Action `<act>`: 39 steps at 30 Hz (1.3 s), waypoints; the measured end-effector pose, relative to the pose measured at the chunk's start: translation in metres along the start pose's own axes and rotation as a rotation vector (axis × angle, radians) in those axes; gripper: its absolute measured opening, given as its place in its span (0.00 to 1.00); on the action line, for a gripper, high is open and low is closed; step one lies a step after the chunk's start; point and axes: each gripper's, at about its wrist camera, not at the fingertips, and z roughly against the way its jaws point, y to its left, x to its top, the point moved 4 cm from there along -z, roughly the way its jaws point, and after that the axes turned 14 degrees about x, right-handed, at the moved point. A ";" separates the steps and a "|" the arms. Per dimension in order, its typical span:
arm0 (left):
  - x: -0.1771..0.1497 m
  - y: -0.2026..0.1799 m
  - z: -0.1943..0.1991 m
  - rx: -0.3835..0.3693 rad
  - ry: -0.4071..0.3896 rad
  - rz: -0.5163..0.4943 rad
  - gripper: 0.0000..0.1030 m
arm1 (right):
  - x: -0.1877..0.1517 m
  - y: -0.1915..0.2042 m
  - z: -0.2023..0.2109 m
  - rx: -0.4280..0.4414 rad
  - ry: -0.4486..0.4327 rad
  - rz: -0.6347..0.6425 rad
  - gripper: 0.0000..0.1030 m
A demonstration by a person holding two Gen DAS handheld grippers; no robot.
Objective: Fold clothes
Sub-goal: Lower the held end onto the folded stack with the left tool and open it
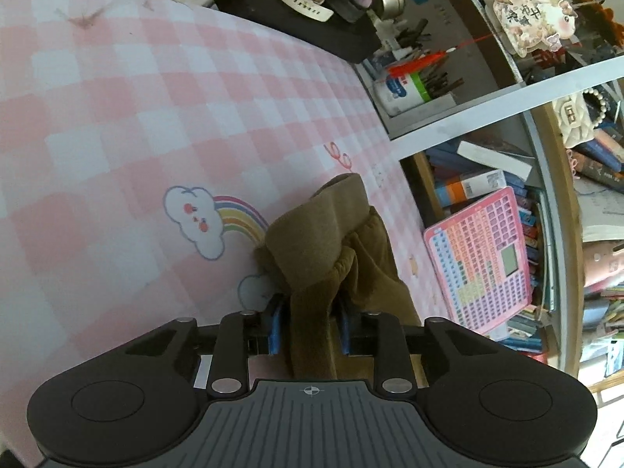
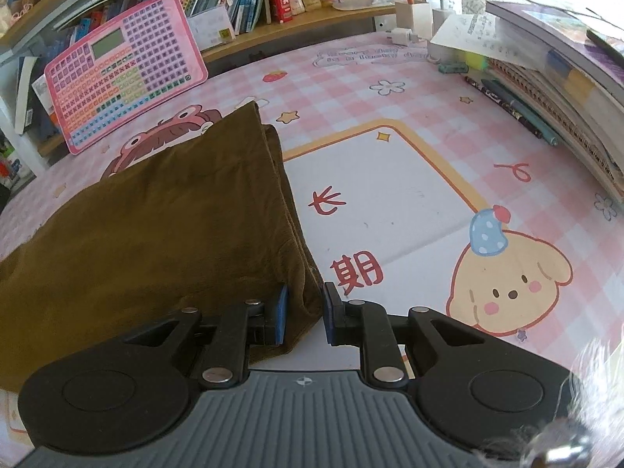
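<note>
A brown garment (image 2: 163, 210) lies folded on the pink checked desk mat (image 2: 390, 89). My right gripper (image 2: 305, 312) has its blue pads on either side of the garment's near right corner, jaws closed on the cloth. In the left wrist view my left gripper (image 1: 310, 321) is shut on a bunched part of the same brown garment (image 1: 323, 234), which is lifted above the mat (image 1: 117, 117) with its elastic waistband gathered.
A pink keyboard toy (image 2: 124, 66) leans against the bookshelf at the back; it also shows in the left wrist view (image 1: 483, 257). A stack of books and notebooks (image 2: 557, 89) and pens (image 2: 514, 109) lie at the right. Shelves with clutter (image 1: 507, 58) border the mat.
</note>
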 end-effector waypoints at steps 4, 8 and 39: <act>0.000 0.001 -0.001 -0.006 -0.007 -0.007 0.14 | -0.002 0.003 -0.001 -0.013 -0.001 0.026 0.18; 0.004 -0.002 0.004 -0.025 -0.009 -0.017 0.13 | -0.004 0.007 0.000 -0.019 0.007 0.028 0.27; -0.170 -0.179 0.063 0.063 -0.290 -1.258 0.29 | -0.008 0.026 -0.007 0.267 0.155 0.108 0.43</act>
